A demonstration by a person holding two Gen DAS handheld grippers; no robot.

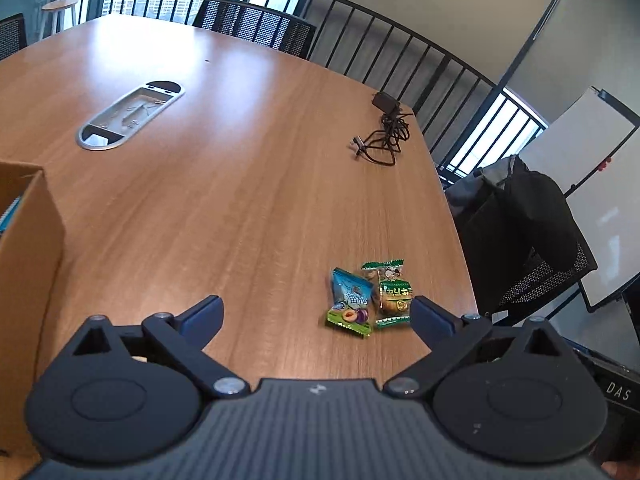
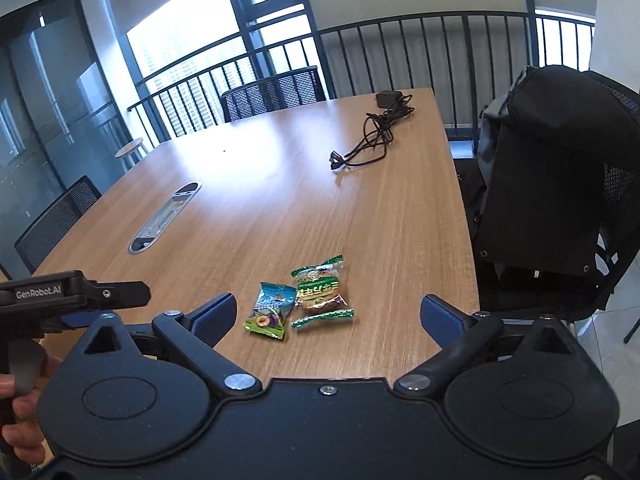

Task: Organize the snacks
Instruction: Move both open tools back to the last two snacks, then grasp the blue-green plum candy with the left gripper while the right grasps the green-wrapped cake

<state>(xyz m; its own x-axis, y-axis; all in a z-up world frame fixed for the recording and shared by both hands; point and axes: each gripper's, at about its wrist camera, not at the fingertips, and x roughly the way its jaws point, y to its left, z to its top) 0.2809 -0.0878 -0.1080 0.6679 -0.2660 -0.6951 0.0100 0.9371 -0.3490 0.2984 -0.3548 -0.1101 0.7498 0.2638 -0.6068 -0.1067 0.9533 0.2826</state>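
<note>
Both grippers, left (image 1: 316,314) and right (image 2: 326,316), are being held spread; two snacks (image 2: 300,304) lying just ahead between right fingers.

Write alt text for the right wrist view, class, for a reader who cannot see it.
Two small snack packets, a blue-green one and a green one, lie touching on a wooden table between the open fingers of the right hand-held gripper. A black cable lies farther back.

The cardboard box (image 1: 24,248) runs off the left wrist view's left edge (its contents barely show). Print on both snack packets (image 2: 298,304) is too small to read. The draped jacket (image 2: 552,184) hides the right-hand chair.
</note>
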